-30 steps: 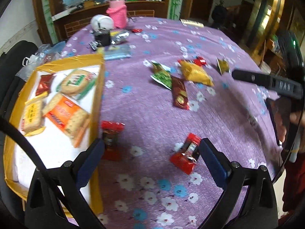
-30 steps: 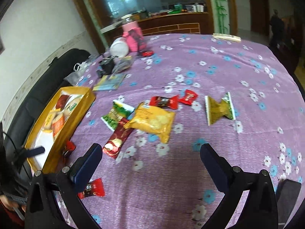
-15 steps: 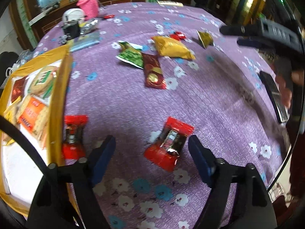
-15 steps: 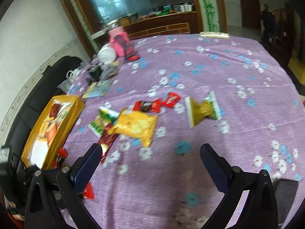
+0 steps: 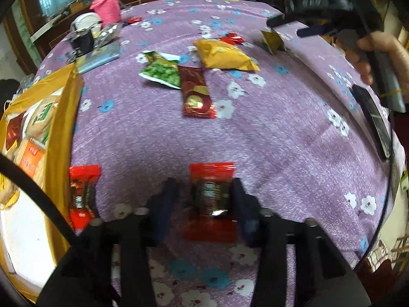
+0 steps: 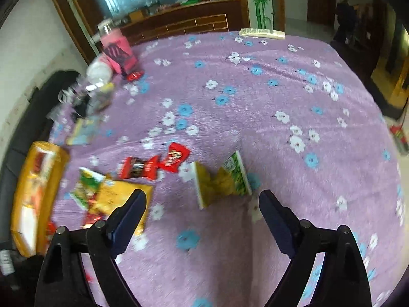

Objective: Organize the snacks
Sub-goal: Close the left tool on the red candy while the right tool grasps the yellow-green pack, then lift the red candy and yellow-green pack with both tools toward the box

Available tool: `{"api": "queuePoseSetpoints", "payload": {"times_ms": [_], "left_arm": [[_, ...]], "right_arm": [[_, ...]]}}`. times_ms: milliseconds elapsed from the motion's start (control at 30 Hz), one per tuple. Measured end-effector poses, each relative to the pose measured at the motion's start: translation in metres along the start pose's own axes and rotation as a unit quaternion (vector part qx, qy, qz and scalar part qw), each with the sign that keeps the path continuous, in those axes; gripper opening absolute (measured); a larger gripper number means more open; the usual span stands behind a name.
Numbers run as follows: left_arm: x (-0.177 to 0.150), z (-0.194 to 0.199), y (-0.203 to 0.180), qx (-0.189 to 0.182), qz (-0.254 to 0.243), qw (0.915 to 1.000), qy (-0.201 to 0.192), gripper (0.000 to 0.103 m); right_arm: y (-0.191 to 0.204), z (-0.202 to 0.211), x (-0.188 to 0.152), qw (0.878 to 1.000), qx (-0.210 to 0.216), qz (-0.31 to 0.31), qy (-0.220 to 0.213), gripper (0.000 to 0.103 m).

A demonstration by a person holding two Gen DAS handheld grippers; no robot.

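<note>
Now the pick-up: low in the frame, the left gripper (image 5: pixel 204 199) has just been closing around the red candy (image 5: pixel 211 202); right pad touching, left apart. Next, lifting toward the yellow box (image 5: pixel 61 117) at left. The right gripper (image 6: pixel 202 215), empty, has narrowed slightly.

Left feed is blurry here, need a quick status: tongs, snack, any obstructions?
Left tongs just closing around red candy packet; firm contact unclear. Right tongs open, empty, near green-yellow packet. Nothing blocking; yellow box alongside.
</note>
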State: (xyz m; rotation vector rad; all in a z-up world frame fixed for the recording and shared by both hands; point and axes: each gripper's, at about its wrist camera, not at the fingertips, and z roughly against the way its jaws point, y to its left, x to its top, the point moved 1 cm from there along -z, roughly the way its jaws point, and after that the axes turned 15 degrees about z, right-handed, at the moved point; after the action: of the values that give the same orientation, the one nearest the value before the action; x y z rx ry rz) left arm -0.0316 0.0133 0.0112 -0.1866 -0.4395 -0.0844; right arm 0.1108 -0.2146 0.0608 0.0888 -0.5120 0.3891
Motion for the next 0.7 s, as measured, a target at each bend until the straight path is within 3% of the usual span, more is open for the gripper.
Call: {"api": "queuePoseSetpoints", "payload": {"times_ms": [167, 200, 267, 333, 700], "left_arm": [[-0.001, 0.003, 0.011, -0.010, 0.015, 0.9998, 0.004, 0.036], [-0.002, 0.003, 0.012, -0.012, 0.016, 0.9998, 0.004, 0.036], [-0.001, 0.004, 0.012, -0.015, 0.018, 0.9997, 0.004, 0.037], [-0.003, 0.004, 0.010, -0.016, 0.017, 0.9997, 0.005, 0.043], [-0.006, 0.003, 0.004, 0.003, 0.001, 1.0000, -0.002, 0.044]], "right_arm": [[0.002, -0.028, 0.003, 0.998, -0.039, 0.030, 0.027, 0.088], [0.001, -0.032, 0.003, 0.998, -0.043, 0.031, 0.030, 0.084], [-0.001, -0.038, 0.001, 0.998, -0.037, 0.028, 0.039, 0.066], [-0.003, -0.040, -0.002, 0.998, -0.049, 0.027, 0.041, 0.059], [-0.002, -0.031, -0.006, 0.999, -0.046, 0.011, 0.021, 0.045]]}}
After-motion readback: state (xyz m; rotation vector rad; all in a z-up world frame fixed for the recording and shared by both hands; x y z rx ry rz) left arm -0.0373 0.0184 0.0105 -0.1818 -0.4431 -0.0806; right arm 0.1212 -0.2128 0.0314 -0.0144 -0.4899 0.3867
